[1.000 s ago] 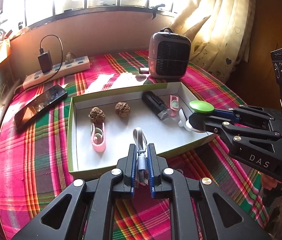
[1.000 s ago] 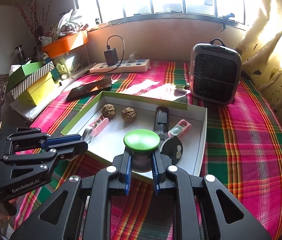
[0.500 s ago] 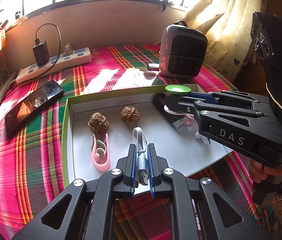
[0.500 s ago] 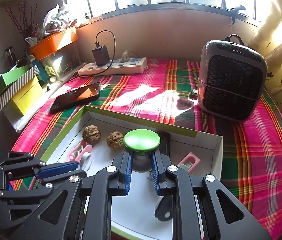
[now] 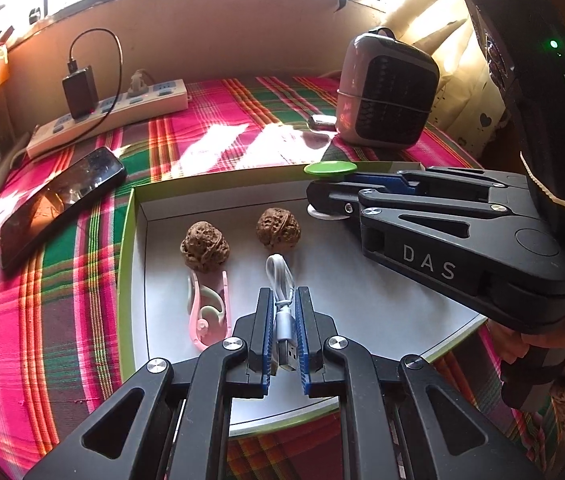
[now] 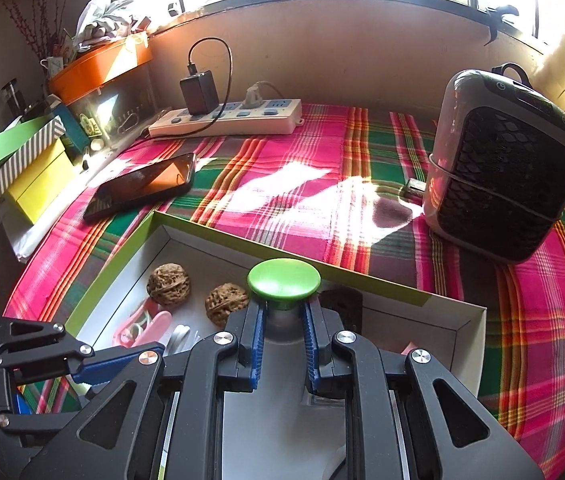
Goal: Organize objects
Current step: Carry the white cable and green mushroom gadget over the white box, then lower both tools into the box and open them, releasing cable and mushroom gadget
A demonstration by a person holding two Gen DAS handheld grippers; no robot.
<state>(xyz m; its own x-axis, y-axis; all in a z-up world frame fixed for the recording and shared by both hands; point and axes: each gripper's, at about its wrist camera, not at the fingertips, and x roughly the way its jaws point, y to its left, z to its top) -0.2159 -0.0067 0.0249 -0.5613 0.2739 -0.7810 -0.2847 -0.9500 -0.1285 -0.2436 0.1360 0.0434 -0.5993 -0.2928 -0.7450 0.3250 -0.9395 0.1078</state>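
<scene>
- Box (image 5: 132,240), shallow, green-rimmed and white inside, lying on the plaid-covered bench (image 5: 62,300).
- Inside the box: two walnuts (image 5: 204,246) side by side, a pink clip (image 5: 206,312) just in front of the left one.
- Cable (image 5: 282,304), white with a USB plug, clamped between the blue pads of the left tongs (image 5: 285,320), hanging over the box's near part.
- Green-capped item (image 6: 283,282) clamped at its neck in the right tongs (image 6: 283,332), held over the box near the far wall; what it is cannot be told.
- Beyond the box: phone (image 5: 62,200) lying flat to the left, power strip (image 5: 110,116) with a black charger by the wall, small heater (image 5: 386,92) to the right.
- At the far left in the right wrist view: stacked green and yellow boxes (image 6: 22,168).
</scene>
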